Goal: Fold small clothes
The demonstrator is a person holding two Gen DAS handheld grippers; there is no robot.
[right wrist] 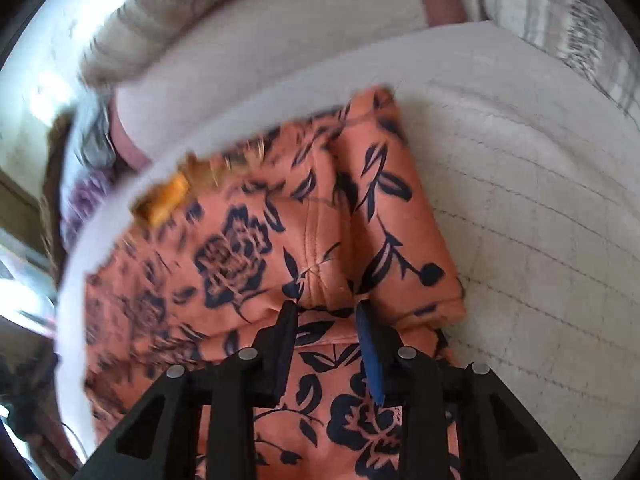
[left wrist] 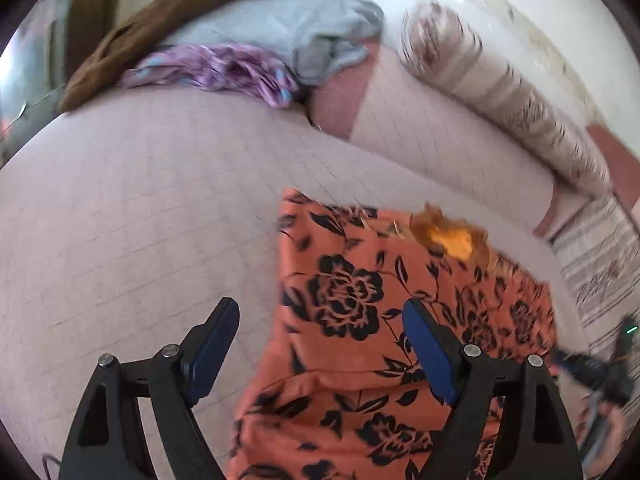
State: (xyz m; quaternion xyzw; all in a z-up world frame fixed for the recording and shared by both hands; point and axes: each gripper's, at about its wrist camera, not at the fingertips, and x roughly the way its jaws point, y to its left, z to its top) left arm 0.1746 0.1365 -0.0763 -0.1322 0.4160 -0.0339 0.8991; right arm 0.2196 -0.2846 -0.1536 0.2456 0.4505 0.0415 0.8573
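Note:
An orange garment with black flowers (left wrist: 372, 320) lies partly folded on the pale quilted bed cover (left wrist: 140, 220). My left gripper (left wrist: 320, 316) is open and empty, just above the garment's left edge, one finger over the cover and one over the cloth. In the right wrist view the same garment (right wrist: 248, 248) fills the middle. My right gripper (right wrist: 326, 306) hovers over its folded near edge with the jaws partly open and a fold of cloth between the tips. The right gripper also shows at the right edge of the left wrist view (left wrist: 600, 372).
A pile of clothes lies at the far side of the bed: a brown one (left wrist: 160, 28), a grey one (left wrist: 300, 28) and a purple one (left wrist: 224, 68). A patterned bolster (left wrist: 500, 92) lies along the wall. A striped rug (left wrist: 600, 264) is beside the bed.

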